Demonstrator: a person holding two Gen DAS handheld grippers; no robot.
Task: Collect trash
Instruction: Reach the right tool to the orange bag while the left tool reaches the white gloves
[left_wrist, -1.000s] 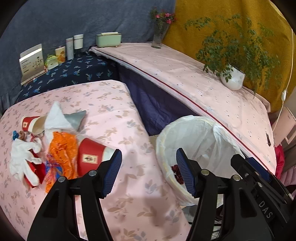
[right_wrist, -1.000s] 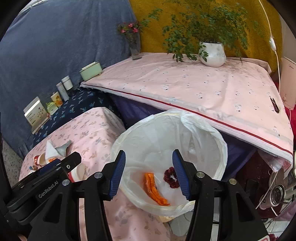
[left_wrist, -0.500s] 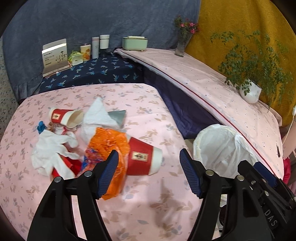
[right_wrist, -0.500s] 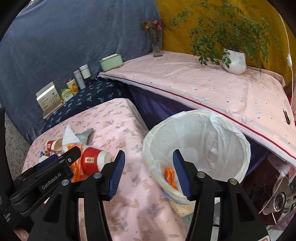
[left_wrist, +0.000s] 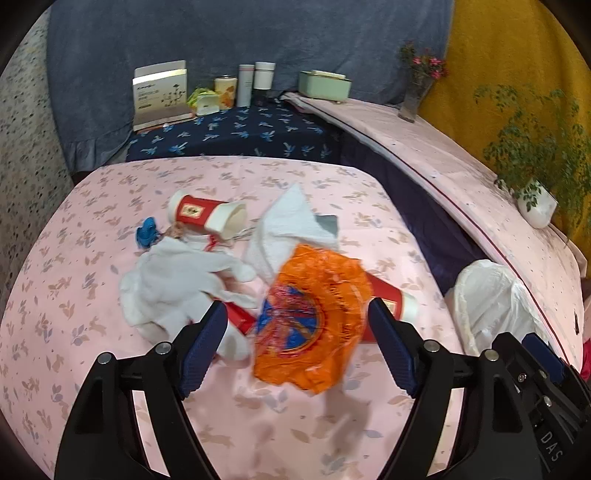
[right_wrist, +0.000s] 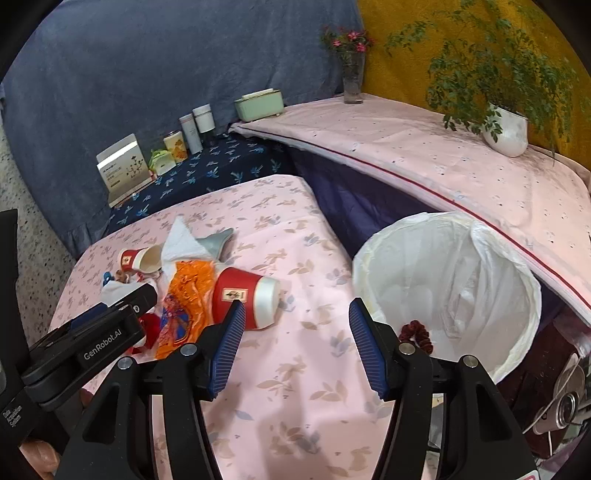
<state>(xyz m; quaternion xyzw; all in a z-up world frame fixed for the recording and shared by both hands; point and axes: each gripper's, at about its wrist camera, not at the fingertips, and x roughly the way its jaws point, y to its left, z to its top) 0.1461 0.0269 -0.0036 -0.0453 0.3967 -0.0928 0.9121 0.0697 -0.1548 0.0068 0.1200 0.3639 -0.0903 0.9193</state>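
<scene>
While both jaws gape, two red cups lie sideways.

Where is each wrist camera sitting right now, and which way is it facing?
Left wrist: behind the open left gripper, low over the pink table, facing the orange wrapper and white glove; the right gripper's body shows at lower right.
Right wrist: behind the open right gripper, facing between a tipped red cup and the lined bin; the left gripper's body and a fingertip show at lower left.
Shared: trash pile, bin, back shelf items.
</scene>
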